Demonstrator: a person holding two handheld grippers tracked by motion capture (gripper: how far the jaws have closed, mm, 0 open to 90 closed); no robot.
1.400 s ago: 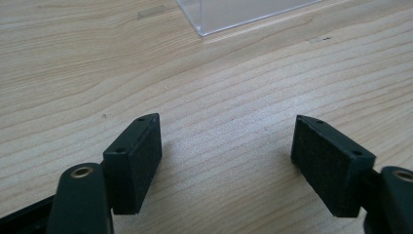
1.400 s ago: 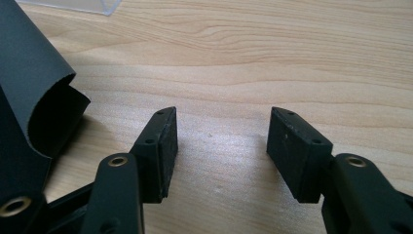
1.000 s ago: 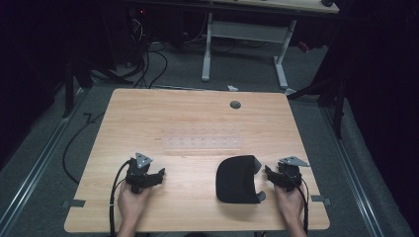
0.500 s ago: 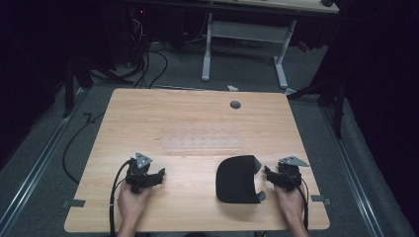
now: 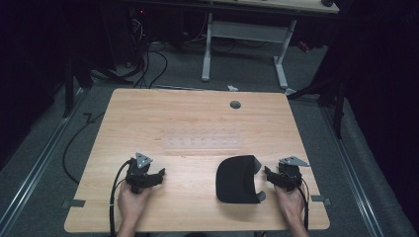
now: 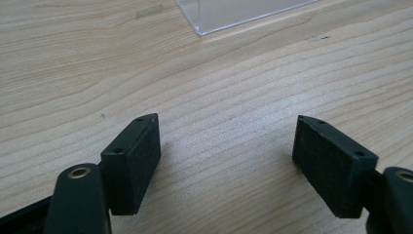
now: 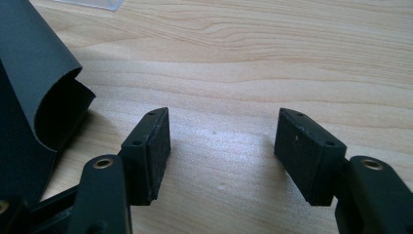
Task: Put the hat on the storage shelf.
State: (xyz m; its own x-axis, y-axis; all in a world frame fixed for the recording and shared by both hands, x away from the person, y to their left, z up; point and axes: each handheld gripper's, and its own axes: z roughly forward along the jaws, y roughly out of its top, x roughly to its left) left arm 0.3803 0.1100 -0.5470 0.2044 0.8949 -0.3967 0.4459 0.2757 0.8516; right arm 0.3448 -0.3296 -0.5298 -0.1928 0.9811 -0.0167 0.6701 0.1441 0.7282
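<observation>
While both grippers, left [image 5: 159, 174] and right [image 5: 267, 172], rest spread and empty, we judge black sheet [image 5: 236, 178] light, floppy; pinch curled edge [image 7: 58, 92].

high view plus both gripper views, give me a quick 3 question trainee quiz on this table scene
1. True or false: the right gripper is shut on the black curled sheet.
2. Which gripper lies nearer the black curled sheet? A) left B) right
3. Fill in: the clear plastic piece lies flat on the wooden ____.

Key
1. False. Its jaws stand apart over bare wood, beside the sheet.
2. B. The left gripper is off to the other side.
3. table
</observation>
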